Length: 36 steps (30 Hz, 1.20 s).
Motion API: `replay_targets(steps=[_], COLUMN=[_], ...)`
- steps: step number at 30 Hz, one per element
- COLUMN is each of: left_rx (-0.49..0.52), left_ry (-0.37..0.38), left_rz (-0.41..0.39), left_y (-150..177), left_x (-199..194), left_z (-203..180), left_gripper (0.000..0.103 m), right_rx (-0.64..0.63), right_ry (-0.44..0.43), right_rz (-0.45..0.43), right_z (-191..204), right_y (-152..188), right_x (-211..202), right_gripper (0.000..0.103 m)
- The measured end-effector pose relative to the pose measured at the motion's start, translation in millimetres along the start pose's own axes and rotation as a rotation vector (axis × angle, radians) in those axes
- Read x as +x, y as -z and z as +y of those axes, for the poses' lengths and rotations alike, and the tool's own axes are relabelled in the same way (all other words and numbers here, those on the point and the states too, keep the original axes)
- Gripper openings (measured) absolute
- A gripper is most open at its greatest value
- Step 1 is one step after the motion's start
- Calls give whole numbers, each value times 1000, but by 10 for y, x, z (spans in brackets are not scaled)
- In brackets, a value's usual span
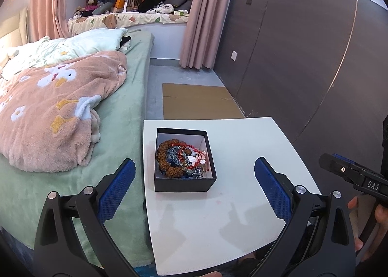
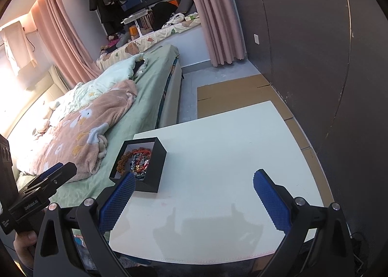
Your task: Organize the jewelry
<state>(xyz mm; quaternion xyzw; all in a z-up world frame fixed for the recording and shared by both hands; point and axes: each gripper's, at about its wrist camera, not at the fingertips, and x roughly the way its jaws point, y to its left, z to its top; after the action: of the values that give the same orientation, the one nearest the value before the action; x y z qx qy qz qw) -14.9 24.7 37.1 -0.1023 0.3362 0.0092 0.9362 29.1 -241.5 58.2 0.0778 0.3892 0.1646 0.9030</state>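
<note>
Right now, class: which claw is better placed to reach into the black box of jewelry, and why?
Probably the left claw: it stands open with the black box centred between its fingers. For the right claw, also open, the box sits off by its left finger.

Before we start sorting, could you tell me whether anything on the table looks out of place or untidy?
Only the jewelry: bracelets and beads lie heaped and tangled together in the open black box, which sits near the white table's bed-side edge. Nothing looks spilled or damaged.
</note>
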Motion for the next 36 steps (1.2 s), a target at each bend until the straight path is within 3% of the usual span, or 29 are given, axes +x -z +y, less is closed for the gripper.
replay_targets(steps=[36], left_rx=[-3], left_ry=[-10], left_rz=[-22], left_y=[-16], left_x=[-52], left_z=[19], left_gripper=[98], right_rx=[4], right_ry=[33], right_rz=[2], right_z=[-5], right_y=[19], right_x=[21], right_gripper=[95])
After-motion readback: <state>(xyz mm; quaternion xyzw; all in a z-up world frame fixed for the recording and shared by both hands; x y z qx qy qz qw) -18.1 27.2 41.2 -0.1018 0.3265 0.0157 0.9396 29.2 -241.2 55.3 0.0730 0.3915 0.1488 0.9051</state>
